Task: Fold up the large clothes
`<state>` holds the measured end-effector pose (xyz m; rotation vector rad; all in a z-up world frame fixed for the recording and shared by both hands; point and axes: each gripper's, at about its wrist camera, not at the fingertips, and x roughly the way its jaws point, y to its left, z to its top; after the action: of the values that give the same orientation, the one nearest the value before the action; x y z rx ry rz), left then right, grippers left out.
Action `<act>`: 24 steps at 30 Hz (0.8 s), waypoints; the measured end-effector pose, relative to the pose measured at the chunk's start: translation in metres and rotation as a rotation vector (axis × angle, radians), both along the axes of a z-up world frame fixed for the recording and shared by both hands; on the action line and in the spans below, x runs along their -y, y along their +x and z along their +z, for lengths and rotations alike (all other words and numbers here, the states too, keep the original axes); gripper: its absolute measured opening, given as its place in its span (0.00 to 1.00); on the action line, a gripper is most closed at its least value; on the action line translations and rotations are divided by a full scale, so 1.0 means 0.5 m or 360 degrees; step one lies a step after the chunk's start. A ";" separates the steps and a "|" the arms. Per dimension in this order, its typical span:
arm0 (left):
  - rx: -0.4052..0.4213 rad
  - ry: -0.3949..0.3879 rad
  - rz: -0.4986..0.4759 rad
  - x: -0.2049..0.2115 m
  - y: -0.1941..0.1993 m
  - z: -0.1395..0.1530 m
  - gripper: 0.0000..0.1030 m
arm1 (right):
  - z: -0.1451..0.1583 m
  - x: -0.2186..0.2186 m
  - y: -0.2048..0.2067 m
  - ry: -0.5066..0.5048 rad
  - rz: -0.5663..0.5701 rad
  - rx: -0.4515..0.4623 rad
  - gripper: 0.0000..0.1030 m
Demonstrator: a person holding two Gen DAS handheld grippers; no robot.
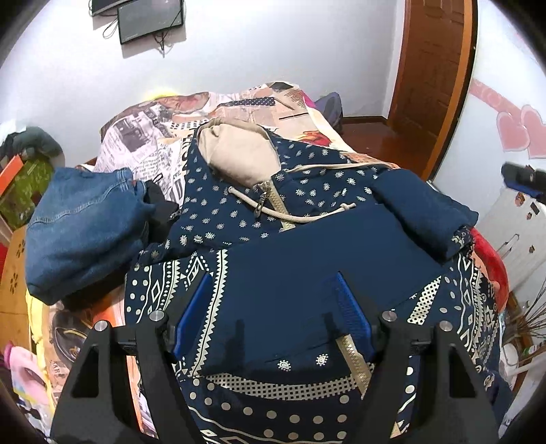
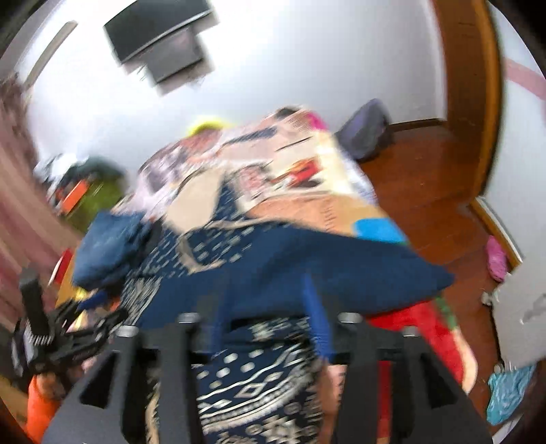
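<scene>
We are mid-fold on the navy patterned hoodie (image 1: pixel 307 239) lying centre frame on the bed (image 1: pixel 143 143), sleeve laid across its chest, with our left gripper (image 1: pixel 273 317) spread open above it and our right gripper (image 2: pixel 266 328), blurred, seemingly open too, so next we should grasp the hem.

Home bedroom, bed (image 1: pixel 143 136), wall TV (image 1: pixel 150 17), wooden door (image 1: pixel 433 68)

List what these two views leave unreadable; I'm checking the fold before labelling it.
- Right tool, right wrist view: motion blur hides its grip on the navy patterned hoodie.
- Hoodie's lower hem, left wrist view: cut off by the bottom edge, behind the left tool.
- Folded jeans: underside hidden.
</scene>
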<state>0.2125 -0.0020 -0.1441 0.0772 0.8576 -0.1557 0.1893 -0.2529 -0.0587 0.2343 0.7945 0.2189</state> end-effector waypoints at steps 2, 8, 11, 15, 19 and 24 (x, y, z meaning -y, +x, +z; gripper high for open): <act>0.0008 -0.0007 -0.0001 0.004 0.000 0.001 0.70 | -0.003 0.030 0.004 -0.0044 -0.0131 0.0018 0.53; 0.0007 -0.0002 -0.0003 0.021 0.009 -0.003 0.70 | -0.055 0.107 0.035 0.0114 -0.0291 -0.0113 0.54; -0.0010 -0.0002 -0.0006 0.028 0.015 -0.007 0.70 | -0.108 0.143 0.053 0.0257 -0.0342 -0.0235 0.54; -0.0020 -0.0034 -0.0001 0.027 0.019 -0.007 0.70 | -0.197 0.179 0.081 0.0450 -0.0438 -0.0453 0.54; -0.0039 -0.0044 0.0022 0.022 0.024 -0.012 0.70 | -0.259 0.203 0.096 0.0651 -0.0462 -0.0584 0.55; -0.0099 -0.0080 0.0063 0.011 0.025 -0.035 0.70 | -0.270 0.220 0.124 0.0753 -0.0468 -0.0555 0.56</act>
<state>0.2253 -0.0077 -0.1617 0.0084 0.9162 -0.1431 0.2514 -0.3627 -0.1939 0.8472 1.0342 0.0842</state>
